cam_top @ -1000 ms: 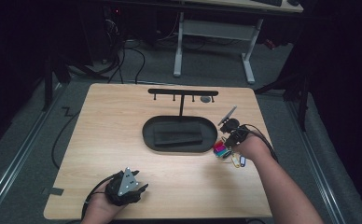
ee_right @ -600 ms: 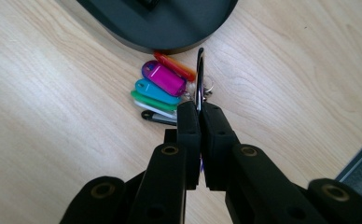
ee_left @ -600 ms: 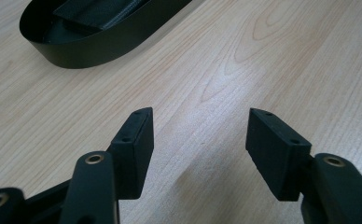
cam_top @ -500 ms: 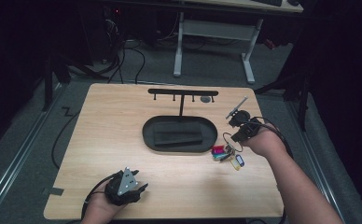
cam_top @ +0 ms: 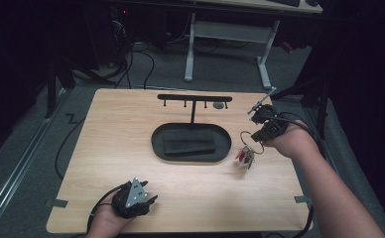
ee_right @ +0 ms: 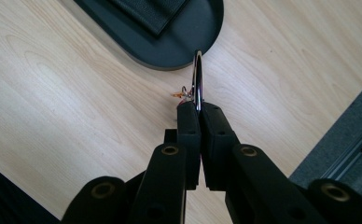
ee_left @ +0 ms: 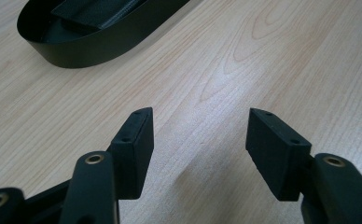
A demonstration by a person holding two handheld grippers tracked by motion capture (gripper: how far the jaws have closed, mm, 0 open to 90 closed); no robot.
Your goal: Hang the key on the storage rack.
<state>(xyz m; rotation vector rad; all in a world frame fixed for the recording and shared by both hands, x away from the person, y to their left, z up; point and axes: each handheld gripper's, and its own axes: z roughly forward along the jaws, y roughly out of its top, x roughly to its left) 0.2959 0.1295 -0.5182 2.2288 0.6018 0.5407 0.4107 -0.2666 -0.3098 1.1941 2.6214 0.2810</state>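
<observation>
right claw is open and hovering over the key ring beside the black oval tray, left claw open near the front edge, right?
One thing is wrong: the right claw is not open. The right gripper view shows its jaws shut on the key ring, and the high view shows the ring lifted with its keys dangling. The rest stands: it is beside the black oval tray, and the left claw is open near the front edge.

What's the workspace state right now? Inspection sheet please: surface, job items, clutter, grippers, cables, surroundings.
Surface: wooden table, bare light wood.
Job's things: key ring lifted, coloured tags dangling beneath; black oval tray holding a dark pad; hook rack behind it.
Clutter: nothing seen.
Grippers: right gripper shut on the ring; left gripper open, empty, low over the table's near edge.
Cables: one trailing from each gripper; more on the floor.
Surroundings: dark room, white desk frame behind.
</observation>
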